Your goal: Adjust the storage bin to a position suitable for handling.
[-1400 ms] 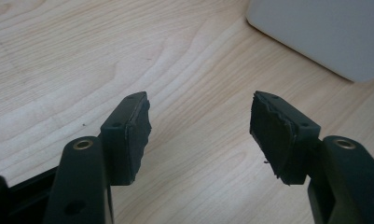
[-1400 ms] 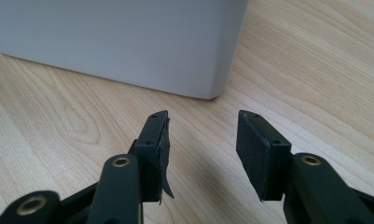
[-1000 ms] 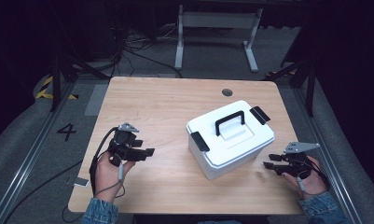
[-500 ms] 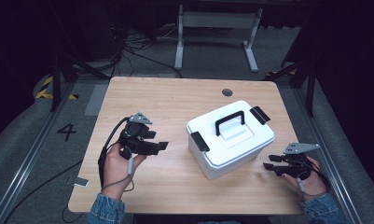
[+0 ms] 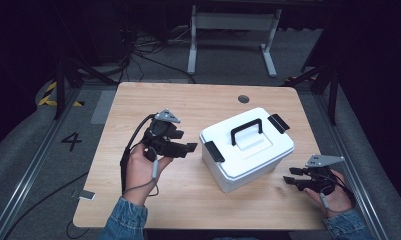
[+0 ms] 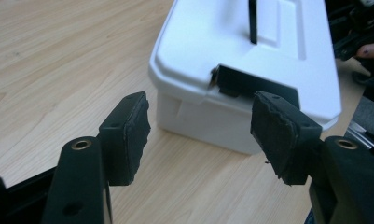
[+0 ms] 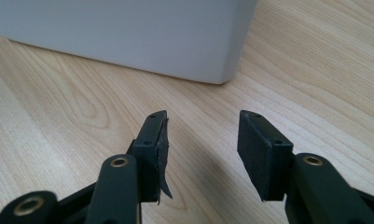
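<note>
A white lidded box (image 5: 248, 150) with a black carry handle (image 5: 246, 131) and two black side latches stands on the wooden table (image 5: 188, 105), right of centre. My left gripper (image 5: 190, 148) hovers open just left of the box, its jaws pointing at the near-left latch (image 5: 211, 151). Through the left gripper view that latch (image 6: 250, 84) sits just beyond the open gripper (image 6: 201, 126). My right gripper (image 5: 288, 180) rests low by the table's right front corner, open and empty; the box's wall (image 7: 128, 32) lies ahead of the gripper (image 7: 203, 140).
A round grommet hole (image 5: 243, 99) sits at the table's far edge. Beyond the table are a white metal stand (image 5: 233, 30) and floor cables. The floor at left carries a painted number 4 (image 5: 71, 141). Bare wood lies left of the box.
My left gripper has lifted and moved rightward toward the box, now close to its left latch. The right gripper has barely shifted. The box has not moved.
</note>
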A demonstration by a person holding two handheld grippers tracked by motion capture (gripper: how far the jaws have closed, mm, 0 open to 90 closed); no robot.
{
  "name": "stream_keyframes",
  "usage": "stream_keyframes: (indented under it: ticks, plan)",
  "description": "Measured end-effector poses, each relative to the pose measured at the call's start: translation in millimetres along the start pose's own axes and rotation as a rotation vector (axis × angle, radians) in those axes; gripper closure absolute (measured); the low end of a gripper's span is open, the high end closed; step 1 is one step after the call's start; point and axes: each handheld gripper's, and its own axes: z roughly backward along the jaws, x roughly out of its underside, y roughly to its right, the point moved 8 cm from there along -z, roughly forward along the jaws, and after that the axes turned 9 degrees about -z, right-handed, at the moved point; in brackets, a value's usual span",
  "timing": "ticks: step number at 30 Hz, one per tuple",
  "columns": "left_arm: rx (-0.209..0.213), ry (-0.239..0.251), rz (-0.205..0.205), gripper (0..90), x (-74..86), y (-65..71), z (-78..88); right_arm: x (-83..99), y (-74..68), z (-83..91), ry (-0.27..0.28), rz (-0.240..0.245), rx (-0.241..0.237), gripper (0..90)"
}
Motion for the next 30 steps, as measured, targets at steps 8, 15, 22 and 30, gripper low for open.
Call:
stream_keyframes:
  ticks: [8,15,22,30]
  plan:
    - [0.018,0.035,-0.039,34.6,-30.5,11.3,-11.9,0.0,-2.5,1.6,0.002,-0.003,0.015,54.1]
    - [0.047,0.052,-0.047,33.7,-51.7,20.0,-25.7,3.0,-2.5,2.7,0.0,-0.009,0.022,54.1]
    - [0.075,0.059,-0.042,34.6,-66.3,21.5,-41.7,4.9,-3.2,3.1,-0.002,-0.011,0.023,54.1]
    - [0.096,0.031,-0.026,37.6,-74.1,23.9,-66.3,6.4,-3.3,2.3,-0.007,-0.009,0.019,54.1]
